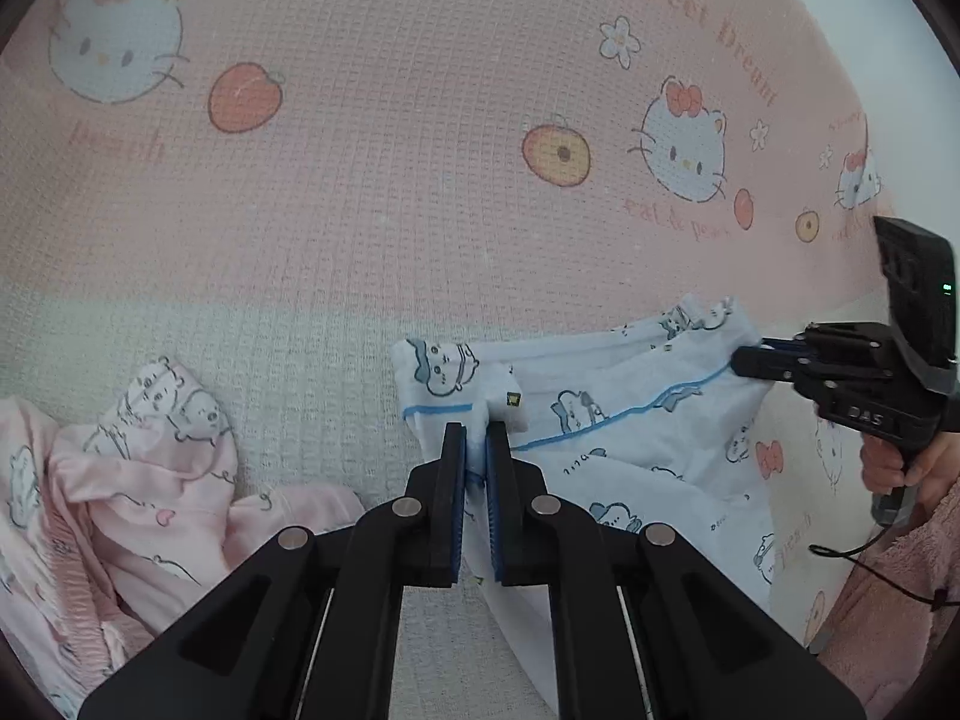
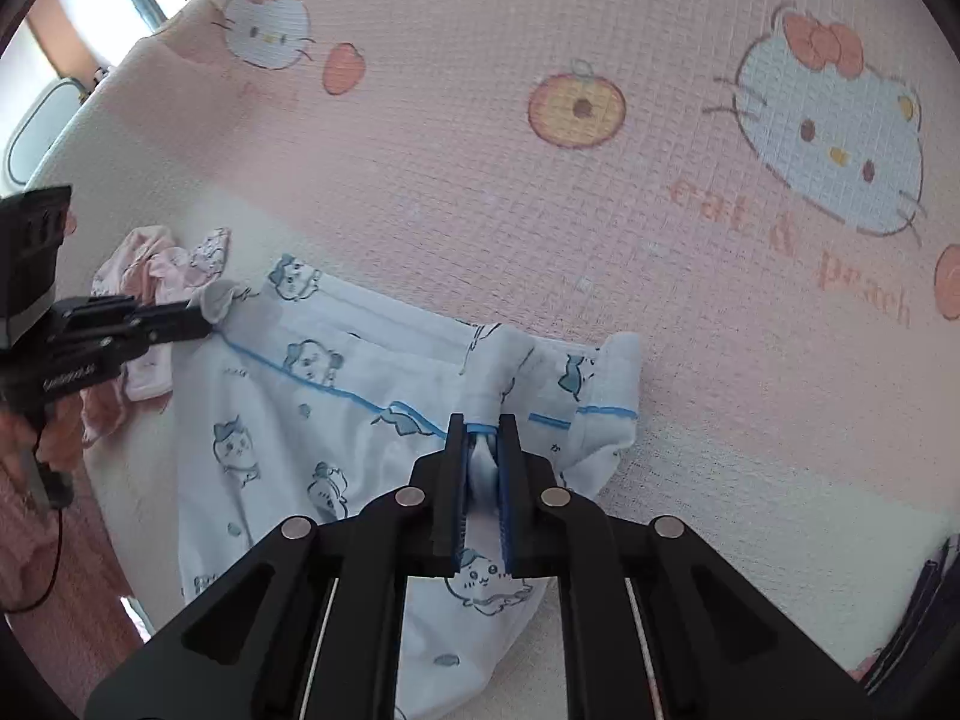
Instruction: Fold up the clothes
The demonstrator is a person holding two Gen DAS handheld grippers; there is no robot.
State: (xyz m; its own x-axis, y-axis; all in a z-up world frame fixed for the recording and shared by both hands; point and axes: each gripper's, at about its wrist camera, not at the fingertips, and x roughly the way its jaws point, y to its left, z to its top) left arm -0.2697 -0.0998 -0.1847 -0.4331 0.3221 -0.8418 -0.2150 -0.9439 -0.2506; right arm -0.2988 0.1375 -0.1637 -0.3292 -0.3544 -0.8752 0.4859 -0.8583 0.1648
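A white garment (image 1: pixel 624 414) with blue piping and small cartoon prints lies on the pink patterned blanket (image 1: pixel 372 192). My left gripper (image 1: pixel 475 429) is shut on a bunched corner of it near the blue trim. In the right wrist view the same white garment (image 2: pixel 288 420) spreads toward the lower left, and my right gripper (image 2: pixel 482 420) is shut on a gathered fold of its edge. The right gripper (image 1: pixel 744 360) shows at the right of the left wrist view, pinching the cloth's far side. The left gripper (image 2: pixel 204 318) appears at the left of the right wrist view, holding the other end.
A crumpled pink garment (image 1: pixel 126 480) with cartoon prints lies at the lower left, and the pink garment (image 2: pixel 162 264) shows again beyond the white one. A hand in a fuzzy pink sleeve (image 1: pixel 888 588) holds the right tool. A dark object (image 2: pixel 924 600) sits at the lower right edge.
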